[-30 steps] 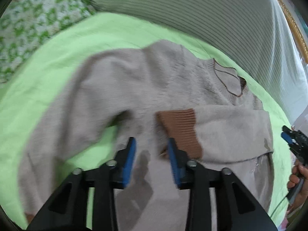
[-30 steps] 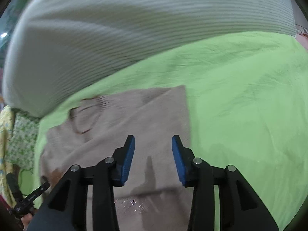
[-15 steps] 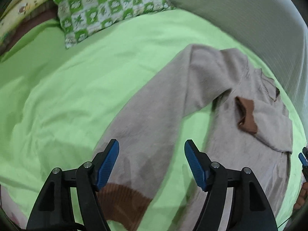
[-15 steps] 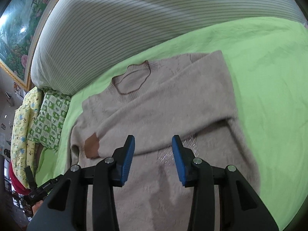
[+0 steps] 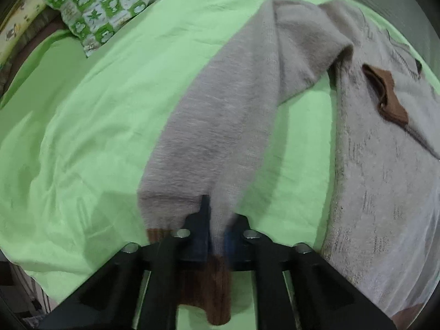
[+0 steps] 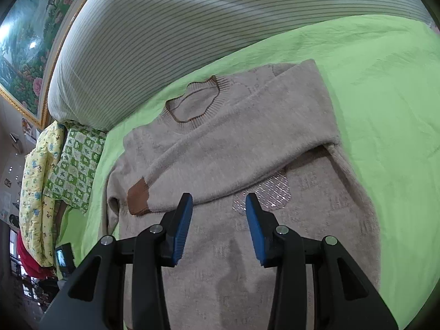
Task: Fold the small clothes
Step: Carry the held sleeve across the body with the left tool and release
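Left jaws pinching a sleeve
Left gripper (image 5: 217, 220) has just closed on the sleeve (image 5: 220, 126) (near its brown cuff); right gripper (image 6: 218, 206), jaws spread, hangs empty over the sweater (image 6: 247, 247).

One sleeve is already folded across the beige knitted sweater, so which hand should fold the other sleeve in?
Left. The left hand-held gripper has just closed on the outstretched beige sleeve near its brown cuff. The right hand-held gripper hovers open over the sweater's body, holding nothing.
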Available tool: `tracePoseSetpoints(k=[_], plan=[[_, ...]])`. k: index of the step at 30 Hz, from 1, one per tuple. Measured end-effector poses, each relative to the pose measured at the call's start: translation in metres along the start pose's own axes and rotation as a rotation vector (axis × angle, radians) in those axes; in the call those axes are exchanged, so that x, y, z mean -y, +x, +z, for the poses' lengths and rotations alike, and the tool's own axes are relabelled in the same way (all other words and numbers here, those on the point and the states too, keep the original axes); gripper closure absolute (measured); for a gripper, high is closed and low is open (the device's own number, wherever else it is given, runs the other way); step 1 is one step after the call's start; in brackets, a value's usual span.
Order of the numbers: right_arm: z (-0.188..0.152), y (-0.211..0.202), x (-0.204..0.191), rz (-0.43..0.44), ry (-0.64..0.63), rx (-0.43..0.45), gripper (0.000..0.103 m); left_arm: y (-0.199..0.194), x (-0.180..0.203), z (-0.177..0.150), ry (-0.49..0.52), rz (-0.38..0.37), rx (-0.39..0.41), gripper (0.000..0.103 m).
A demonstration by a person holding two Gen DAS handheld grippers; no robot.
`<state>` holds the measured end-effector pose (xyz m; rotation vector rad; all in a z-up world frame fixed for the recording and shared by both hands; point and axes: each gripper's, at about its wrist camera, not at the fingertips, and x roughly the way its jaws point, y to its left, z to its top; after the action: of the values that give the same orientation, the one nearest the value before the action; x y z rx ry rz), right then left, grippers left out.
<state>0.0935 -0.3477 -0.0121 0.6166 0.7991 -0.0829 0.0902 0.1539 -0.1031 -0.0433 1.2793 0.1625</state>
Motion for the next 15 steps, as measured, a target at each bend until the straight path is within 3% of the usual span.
tracePoseSetpoints(k=[4, 7, 11, 15], plan=[[-0.003, -0.003, 0.006, -0.007, 0.006, 0.003, 0.062, -0.025, -0.012, 0.004, -0.076, -0.144, 0.017, 0.099], [-0.005, -0.005, 0.014, -0.007, 0.018, 0.009, 0.062, -0.066, 0.009, 0.015, -0.055, -0.272, 0.075, 0.099], [-0.007, -0.006, 0.024, -0.004, 0.04, 0.01, 0.062, -0.127, 0.077, 0.041, 0.054, -0.422, 0.162, 0.099], [-0.007, -0.015, 0.033, -0.001, 0.058, 0.029, 0.062, -0.171, 0.179, 0.078, 0.191, -0.566, 0.235, 0.099]])
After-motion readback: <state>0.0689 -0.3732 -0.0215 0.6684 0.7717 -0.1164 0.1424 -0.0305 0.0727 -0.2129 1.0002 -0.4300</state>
